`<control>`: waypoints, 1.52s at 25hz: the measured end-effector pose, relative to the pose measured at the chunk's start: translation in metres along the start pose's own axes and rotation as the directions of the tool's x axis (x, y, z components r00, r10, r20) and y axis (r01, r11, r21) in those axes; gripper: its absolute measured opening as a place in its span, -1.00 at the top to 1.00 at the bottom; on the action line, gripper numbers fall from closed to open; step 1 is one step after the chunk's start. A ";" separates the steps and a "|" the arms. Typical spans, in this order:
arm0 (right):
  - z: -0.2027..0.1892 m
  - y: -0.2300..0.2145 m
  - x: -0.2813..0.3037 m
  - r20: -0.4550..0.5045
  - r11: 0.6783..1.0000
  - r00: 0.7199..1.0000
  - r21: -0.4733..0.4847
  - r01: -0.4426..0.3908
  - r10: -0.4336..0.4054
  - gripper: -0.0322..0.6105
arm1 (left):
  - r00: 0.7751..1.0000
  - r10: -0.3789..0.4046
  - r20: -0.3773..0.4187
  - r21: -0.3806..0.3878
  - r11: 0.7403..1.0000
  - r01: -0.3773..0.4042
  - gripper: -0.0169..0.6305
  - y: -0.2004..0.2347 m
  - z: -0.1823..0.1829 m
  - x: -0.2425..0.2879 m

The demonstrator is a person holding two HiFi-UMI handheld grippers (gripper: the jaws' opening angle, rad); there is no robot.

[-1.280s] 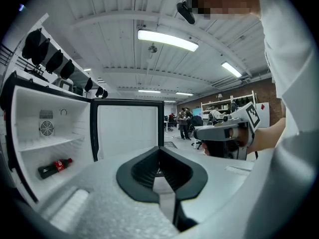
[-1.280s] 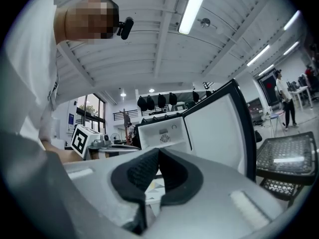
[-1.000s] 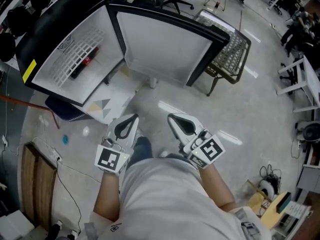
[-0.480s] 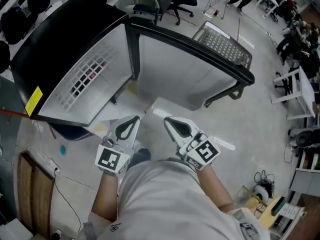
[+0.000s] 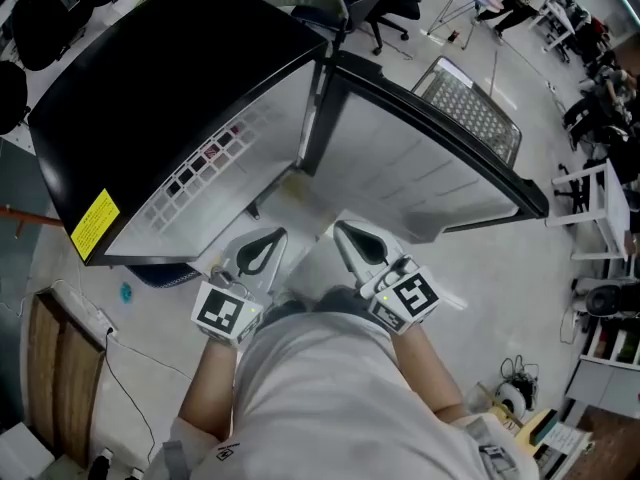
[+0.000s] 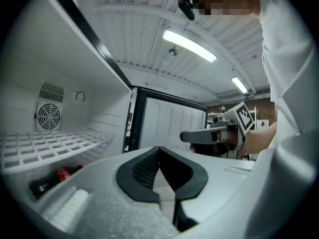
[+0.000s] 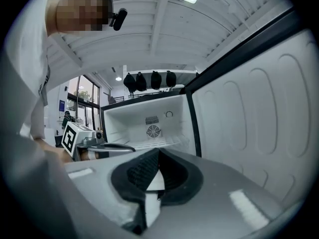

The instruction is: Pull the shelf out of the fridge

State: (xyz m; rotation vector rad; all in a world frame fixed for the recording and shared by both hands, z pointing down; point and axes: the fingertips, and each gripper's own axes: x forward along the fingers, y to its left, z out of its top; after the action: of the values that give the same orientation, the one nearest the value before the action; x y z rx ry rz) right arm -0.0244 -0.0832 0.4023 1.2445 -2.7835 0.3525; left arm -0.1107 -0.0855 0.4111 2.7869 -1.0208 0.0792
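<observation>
A: Head view first: where is the shelf?

B: Inside the black fridge (image 5: 150, 78), whose white-lined door (image 5: 430, 168) stands open. The white wire shelf (image 5: 205, 153) shows only as a strip of grid at the mouth. The black top hides the rest.

A: And the grippers?

B: Both the left hand-held gripper (image 5: 277, 234) and the right hand-held gripper (image 5: 341, 228) hang side by side before the opening, short of the shelf. Each one's own view shows its jaws pressed together with nothing between them.

A: Anything under the shelf?

B: Left gripper view shows a dark cola bottle with a red label (image 6: 52, 178) lying below the grid, its near end cut off by the gripper's body. From the head it is only dark and red flecks through the wires, probably that bottle. A round fan grille (image 6: 49, 116) sits on the back wall.
</observation>
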 end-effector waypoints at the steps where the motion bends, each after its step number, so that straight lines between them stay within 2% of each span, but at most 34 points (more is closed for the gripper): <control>1: 0.000 -0.001 0.003 -0.002 1.000 1.000 -0.001 -0.006 0.006 0.89 | 1.000 0.001 0.027 -0.049 0.999 0.000 0.94 0.003 0.002 -0.001; 4: 0.000 -0.006 0.015 -0.017 1.000 0.999 0.002 -0.030 0.030 0.89 | 0.996 0.037 0.085 -0.182 0.983 -0.021 0.94 0.019 0.005 -0.002; 8: 0.001 -0.020 0.026 -0.043 0.998 0.997 0.002 -0.068 0.068 0.89 | 0.990 0.106 0.096 -0.249 0.965 -0.080 0.94 0.032 0.000 0.004; 12: 0.010 -0.034 0.033 -0.064 0.995 0.993 -0.007 -0.099 0.098 0.89 | 0.978 0.175 0.118 -0.359 0.925 -0.122 0.94 0.044 -0.002 0.013; 16: 0.011 -0.050 0.040 -0.084 0.992 0.989 -0.004 -0.124 0.123 0.89 | 0.958 0.244 0.150 -0.500 0.855 -0.140 0.94 0.070 -0.007 0.027; 19: 0.008 -0.060 0.042 -0.101 0.991 0.986 -0.003 -0.134 0.133 0.89 | 0.941 0.291 0.173 -0.565 0.812 -0.147 0.94 0.089 -0.009 0.038; 21: 0.007 -0.066 0.042 -0.113 0.990 0.984 -0.008 -0.137 0.136 0.89 | 0.928 0.318 0.195 -0.618 0.774 -0.135 0.92 0.100 -0.010 0.046; 23: 0.008 -0.073 0.040 -0.120 0.991 0.984 -0.009 -0.135 0.133 0.89 | 0.914 0.345 0.214 -0.668 0.734 -0.120 0.76 0.110 -0.011 0.054; 28: 0.006 -0.084 0.036 -0.137 0.992 0.983 -0.016 -0.126 0.123 0.89 | 0.879 0.411 0.241 -0.761 0.642 -0.091 0.60 0.138 -0.019 0.069; 32: 0.001 -0.090 0.032 -0.151 0.993 0.982 -0.016 -0.116 0.113 0.89 | 0.855 0.440 0.274 -0.833 0.553 -0.017 0.43 0.153 -0.027 0.082; 38: -0.001 -0.099 0.028 -0.160 0.996 0.983 -0.011 -0.091 0.088 0.89 | 0.828 0.488 0.277 -0.888 0.459 0.026 0.40 0.176 -0.037 0.091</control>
State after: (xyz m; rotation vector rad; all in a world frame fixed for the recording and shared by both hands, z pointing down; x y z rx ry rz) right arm 0.0302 -0.1672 0.4257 1.0401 -2.7047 0.4123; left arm -0.1542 -0.2689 0.4830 1.6764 -1.1078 -0.9356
